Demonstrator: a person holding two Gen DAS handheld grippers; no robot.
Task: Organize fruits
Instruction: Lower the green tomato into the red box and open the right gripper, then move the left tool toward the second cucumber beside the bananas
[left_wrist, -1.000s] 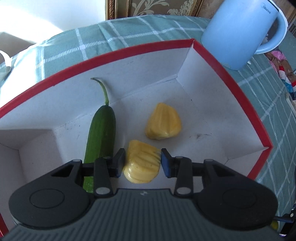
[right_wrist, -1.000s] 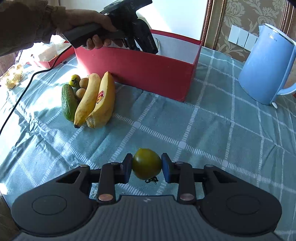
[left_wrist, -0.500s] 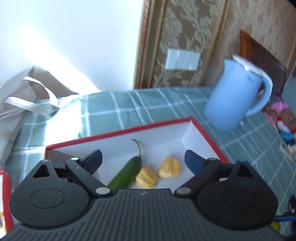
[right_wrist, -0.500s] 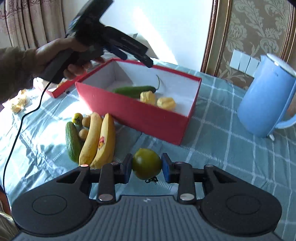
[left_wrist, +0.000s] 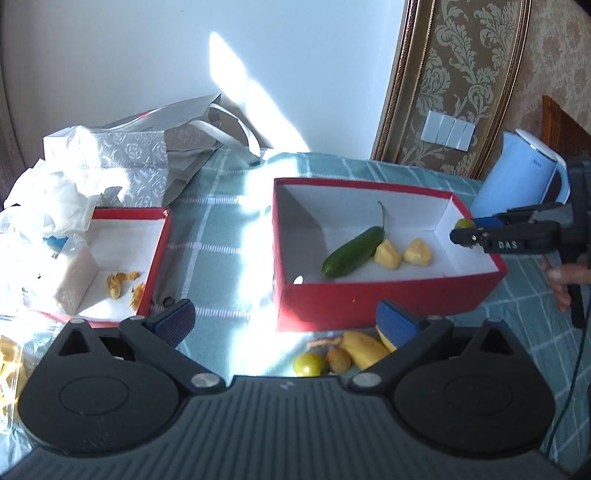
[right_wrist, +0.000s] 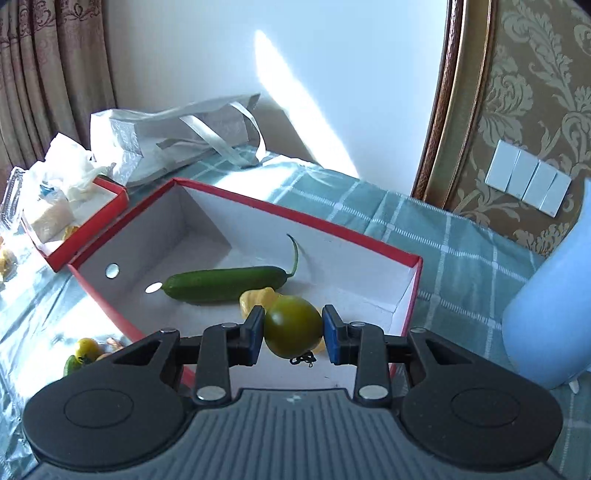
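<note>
A red box (left_wrist: 369, 301) (right_wrist: 258, 206) with a white inside holds a cucumber (left_wrist: 352, 252) (right_wrist: 223, 283) and two yellow fruit pieces (left_wrist: 402, 253) (right_wrist: 255, 299). My right gripper (right_wrist: 293, 330) is shut on a green round fruit (right_wrist: 293, 326) and holds it over the box's near right corner; it also shows in the left wrist view (left_wrist: 466, 230). My left gripper (left_wrist: 286, 325) is open and empty, pulled back in front of the box. Loose fruits (left_wrist: 332, 360) lie on the cloth before the box.
A smaller red box (left_wrist: 162, 258) with scraps stands to the left. A silver bag (left_wrist: 147, 162) and white plastic lie at the back left. A blue kettle (left_wrist: 517, 173) (right_wrist: 554, 314) stands right of the box. The table has a green checked cloth (left_wrist: 221, 229).
My left gripper let go of a yellow piece in the box, opened and drew back. My right gripper carried the green fruit up and over the box's corner.
</note>
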